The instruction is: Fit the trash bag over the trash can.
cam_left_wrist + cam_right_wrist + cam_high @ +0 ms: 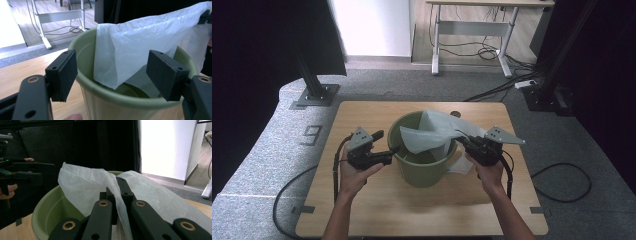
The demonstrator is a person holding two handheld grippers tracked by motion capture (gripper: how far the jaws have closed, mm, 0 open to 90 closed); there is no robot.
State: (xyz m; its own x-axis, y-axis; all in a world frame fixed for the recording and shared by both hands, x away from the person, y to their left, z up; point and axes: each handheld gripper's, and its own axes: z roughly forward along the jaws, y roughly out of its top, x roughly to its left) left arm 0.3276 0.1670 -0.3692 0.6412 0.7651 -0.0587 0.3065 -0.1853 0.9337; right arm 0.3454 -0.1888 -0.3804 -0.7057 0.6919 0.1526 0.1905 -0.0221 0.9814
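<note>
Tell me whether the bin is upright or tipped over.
Upright. The green bin stands on the table with its mouth facing up, the white bag draped over its rim.

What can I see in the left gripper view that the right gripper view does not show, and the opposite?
Left gripper view: the left hand-held gripper, jaws open and empty, and a white desk frame behind. Right gripper view: the right hand-held gripper, shut on the white bag, and a bright white wall. Both share the green bin and that bag.
</note>
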